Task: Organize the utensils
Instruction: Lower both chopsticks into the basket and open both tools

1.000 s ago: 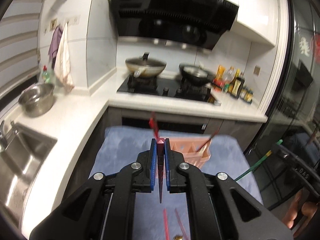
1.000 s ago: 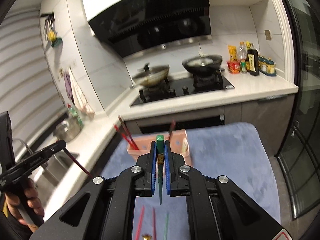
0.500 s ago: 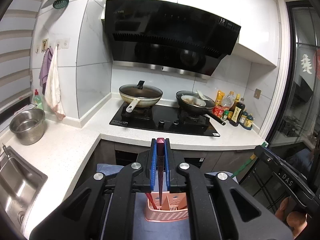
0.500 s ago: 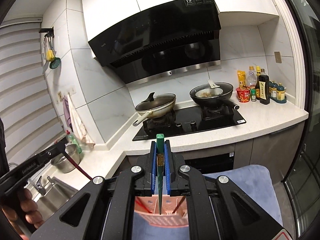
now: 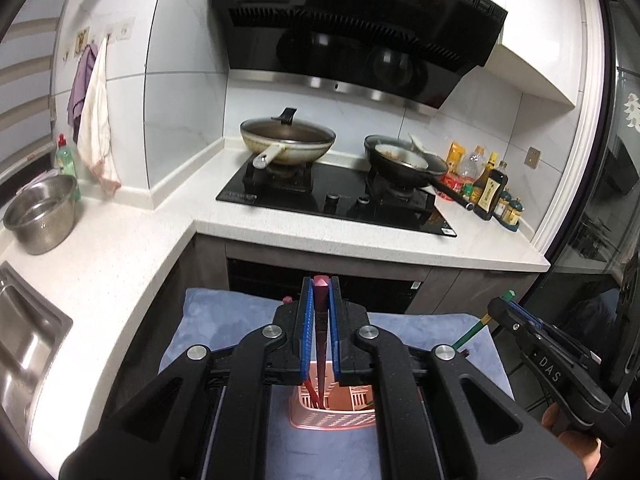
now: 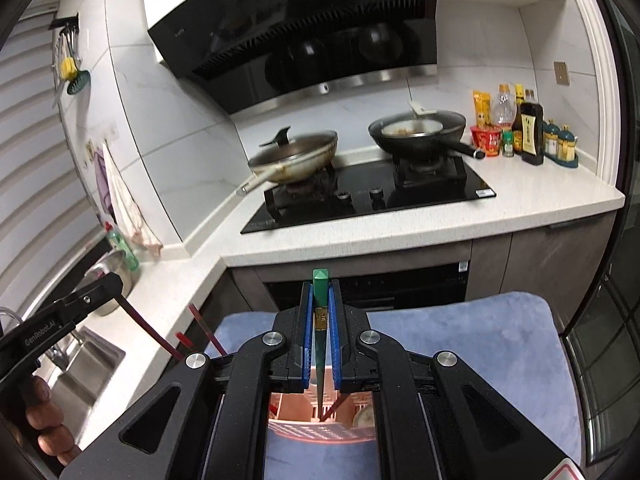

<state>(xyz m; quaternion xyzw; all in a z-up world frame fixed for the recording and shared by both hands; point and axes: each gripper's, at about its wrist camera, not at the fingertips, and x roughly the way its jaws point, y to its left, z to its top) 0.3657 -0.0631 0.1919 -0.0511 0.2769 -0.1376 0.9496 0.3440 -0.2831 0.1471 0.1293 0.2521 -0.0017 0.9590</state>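
My left gripper (image 5: 320,286) is shut on a dark red chopstick (image 5: 320,332) that hangs tip-down over the pink slotted utensil basket (image 5: 334,416). Other red chopsticks stand in that basket. My right gripper (image 6: 320,286) is shut on a green chopstick (image 6: 320,336), its tip just above the same pink basket (image 6: 320,420). The basket stands on a blue-grey cloth (image 5: 224,320). In the right wrist view the left gripper (image 6: 110,284) shows at the left with its red chopstick (image 6: 150,334). In the left wrist view the right gripper (image 5: 504,308) shows at the right with its green chopstick (image 5: 470,334).
Behind the cloth runs a white counter (image 5: 360,244) with a black hob, a lidded wok (image 5: 288,142) and a frying pan (image 5: 404,162). Sauce bottles (image 5: 490,190) stand at the back right. A steel pot (image 5: 40,212) and a sink (image 5: 20,340) lie left. A hand (image 6: 44,420) grips the left tool.
Both grippers have moved forward over the cloth with their chopsticks; the basket, earlier ahead of the fingers, now sits right below both chopstick tips.
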